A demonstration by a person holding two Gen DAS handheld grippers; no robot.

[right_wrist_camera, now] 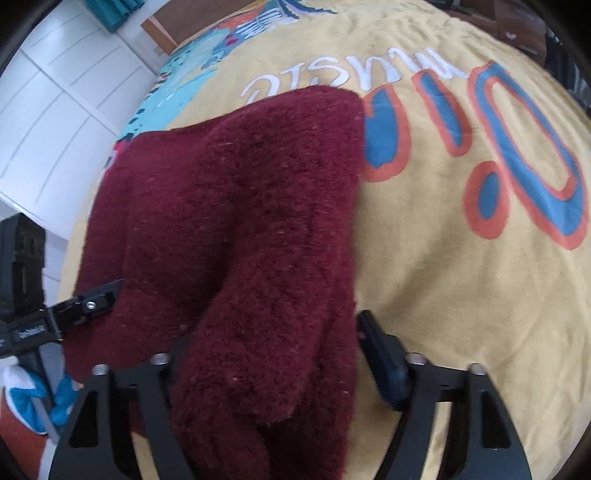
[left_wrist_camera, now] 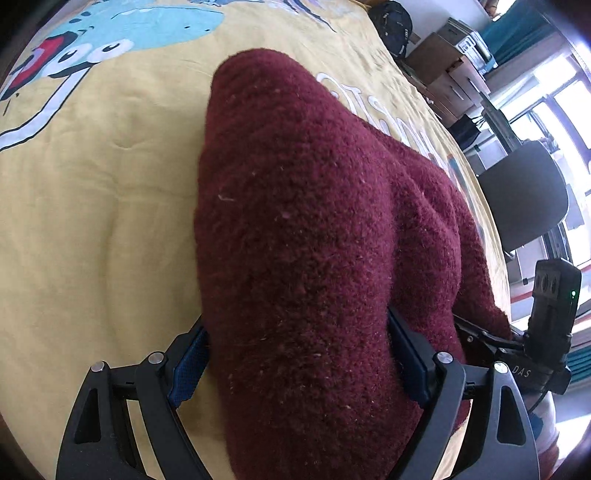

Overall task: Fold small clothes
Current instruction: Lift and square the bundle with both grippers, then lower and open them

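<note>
A fuzzy maroon knitted garment [left_wrist_camera: 314, 229] lies on a yellow printed bedspread [left_wrist_camera: 92, 203]. My left gripper [left_wrist_camera: 299, 354] has its jaws spread wide, one on each side of a thick fold of the garment, which fills the gap between them. In the right wrist view the same garment [right_wrist_camera: 229, 206] runs between the fingers of my right gripper [right_wrist_camera: 273, 354], whose jaws also stand wide apart around a bunched fold. The right finger pad [right_wrist_camera: 384, 358] is clear of the cloth. The other gripper [right_wrist_camera: 88, 302] pokes in at the left edge.
The bedspread [right_wrist_camera: 461, 277] carries large blue-and-orange letters and a cartoon print [left_wrist_camera: 122, 33]. A black chair [left_wrist_camera: 524, 195], boxes and a backpack [left_wrist_camera: 395, 26] stand beyond the bed's right side. White cupboard doors [right_wrist_camera: 55, 110] are at the left.
</note>
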